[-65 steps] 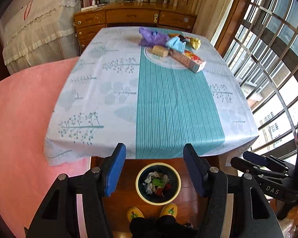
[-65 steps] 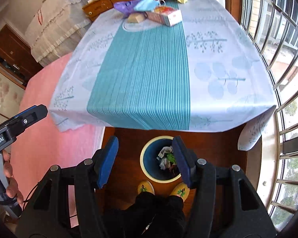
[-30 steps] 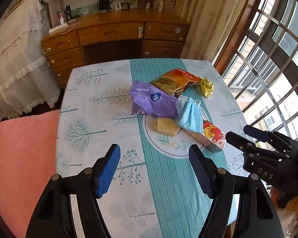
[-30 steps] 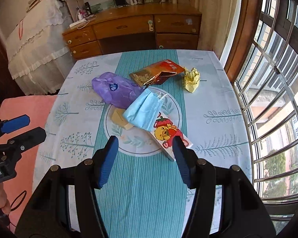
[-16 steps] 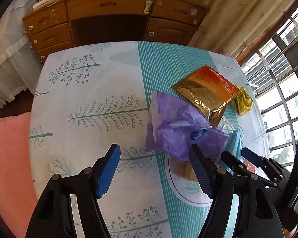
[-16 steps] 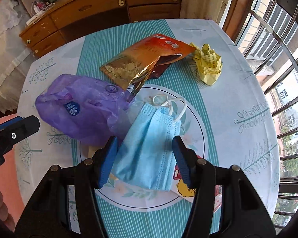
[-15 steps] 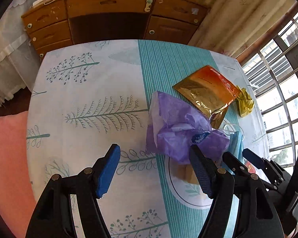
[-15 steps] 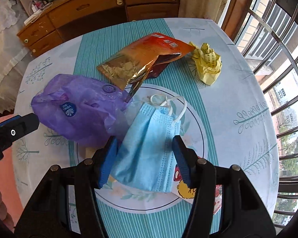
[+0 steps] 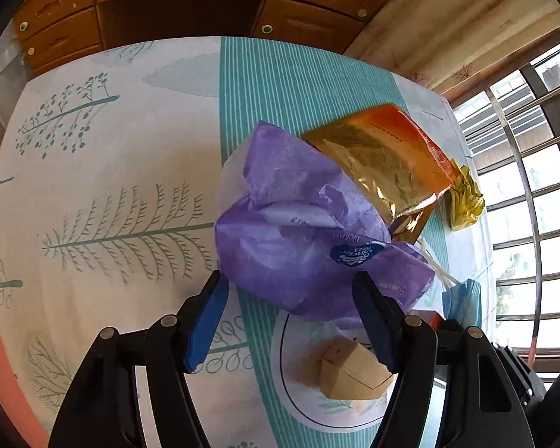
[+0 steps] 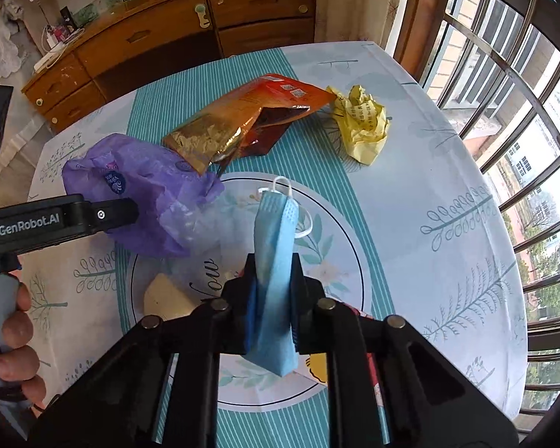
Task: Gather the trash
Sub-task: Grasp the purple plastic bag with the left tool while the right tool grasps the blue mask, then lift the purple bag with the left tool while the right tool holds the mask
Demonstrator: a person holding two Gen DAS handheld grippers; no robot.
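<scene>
Holding: right tongs (image 10: 272, 298) clenched on blue face mask (image 10: 276, 239) above the table (image 10: 429, 186); thin fold may slip free. Left tongs (image 9: 291, 317) closing, pads not yet pressing purple plastic bag (image 9: 298, 231) between them; bag may slide, dragging foil snack packet (image 9: 384, 156).

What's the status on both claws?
Right claw shut on blue face mask. Left claw closing around purple plastic bag, pads not yet pressing. Nothing in the way.
</scene>
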